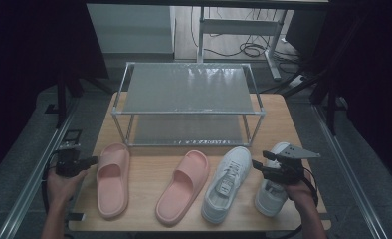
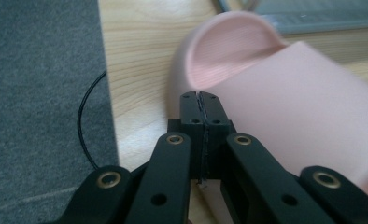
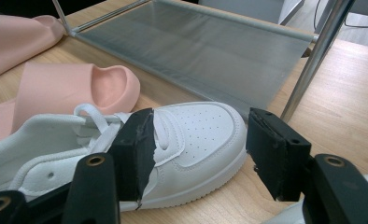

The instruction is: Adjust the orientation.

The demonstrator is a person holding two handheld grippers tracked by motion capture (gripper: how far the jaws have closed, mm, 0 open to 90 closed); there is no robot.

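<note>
The left pink slipper (image 1: 113, 180) lies at the left end of the wooden table (image 1: 149, 219), toes toward the shoe rack (image 1: 189, 88). The left gripper (image 1: 87, 162) sits just beside its toe end, at the table's left edge. In the left gripper view its two black jaws are pressed flat together with nothing between them, and the slipper (image 2: 285, 102) is right in front of the tips. It looks like the closed jaws are lined up to nudge or reach for that slipper.

Next comes the other pink slipper (image 1: 183, 186), then a white sneaker (image 1: 227, 183), then a second white sneaker (image 1: 272, 191). They lie in a row in front of the rack, likely so they can go on its shelves.

The right gripper (image 1: 259, 166) hovers between the two sneakers. Its jaws stand wide apart around the first sneaker's toe (image 3: 196, 135), not squeezing it
</note>
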